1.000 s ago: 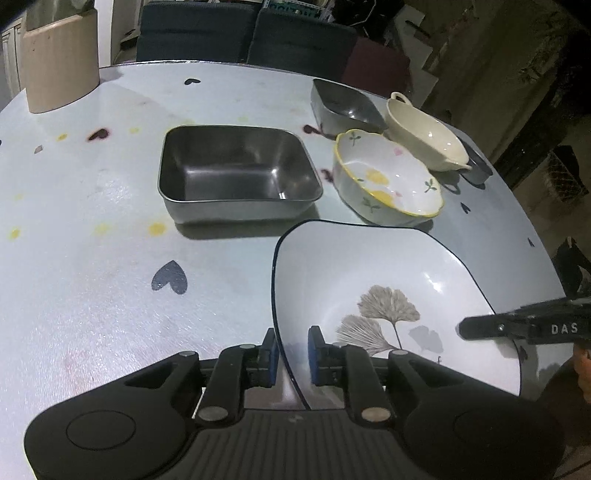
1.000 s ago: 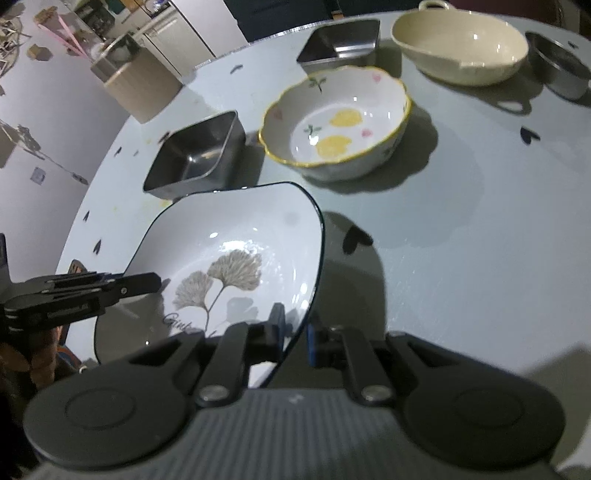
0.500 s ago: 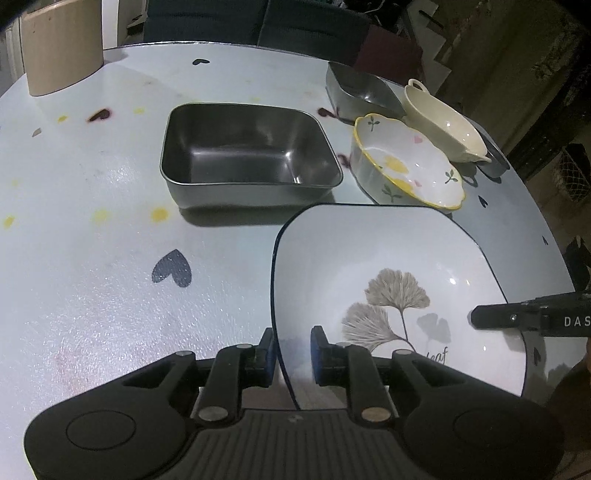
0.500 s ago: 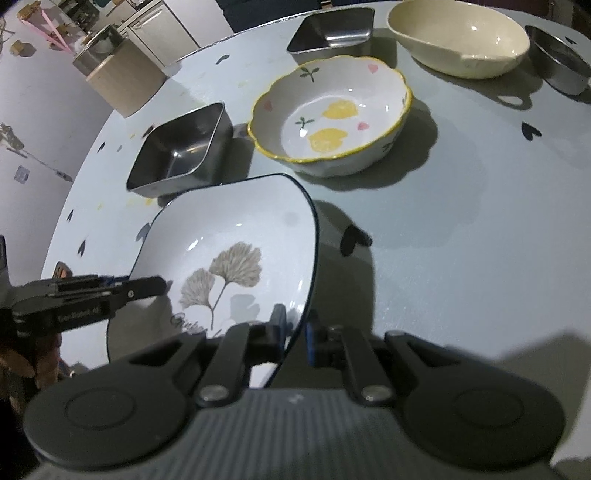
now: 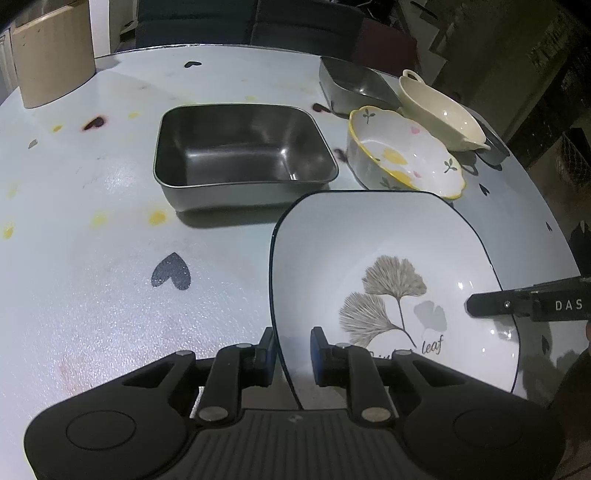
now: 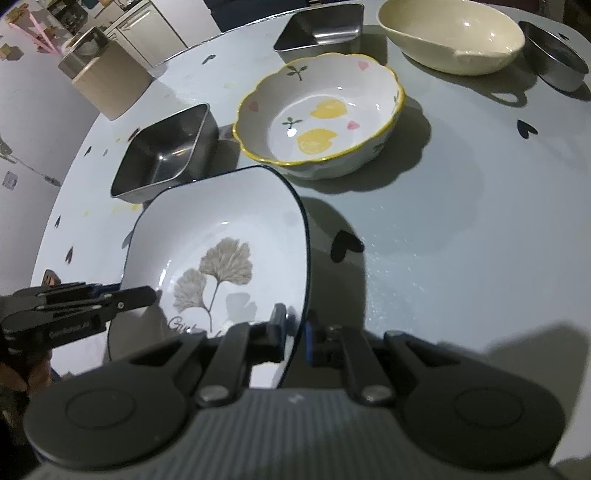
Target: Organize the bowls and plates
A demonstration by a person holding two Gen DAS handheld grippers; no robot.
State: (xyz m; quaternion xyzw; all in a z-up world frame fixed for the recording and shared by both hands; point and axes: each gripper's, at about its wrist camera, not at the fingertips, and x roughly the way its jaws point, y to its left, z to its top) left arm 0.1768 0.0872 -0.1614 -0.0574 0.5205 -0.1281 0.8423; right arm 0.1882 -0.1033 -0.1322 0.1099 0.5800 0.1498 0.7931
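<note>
1. Gripping left rim of leaf plate [image 5: 388,258] with left gripper [image 5: 291,350]; blue pads straddling the dark edge, narrow gap showing on each side in the left wrist view.
2. Gripping opposite rim with right gripper [image 6: 295,332]; fingers pinching close on the edge in the right wrist view.
3. Holding plate between both grippers at near edge of table [image 5: 110,295], tilted, shadow falling on the table beside it.
4. Sitting just beyond plate: large steel square tray [image 5: 240,147], far-left of it.
5. Sitting far-right of plate: scalloped yellow-rimmed bowl [image 6: 317,118], near it but not touching.
6. Resting further back: small steel tray [image 6: 321,29] and cream handled dish [image 6: 454,37], side by side.
7. Standing at far right edge: small round steel bowl [image 6: 557,55].
8. Standing at far left: tan container [image 5: 51,55].
</note>
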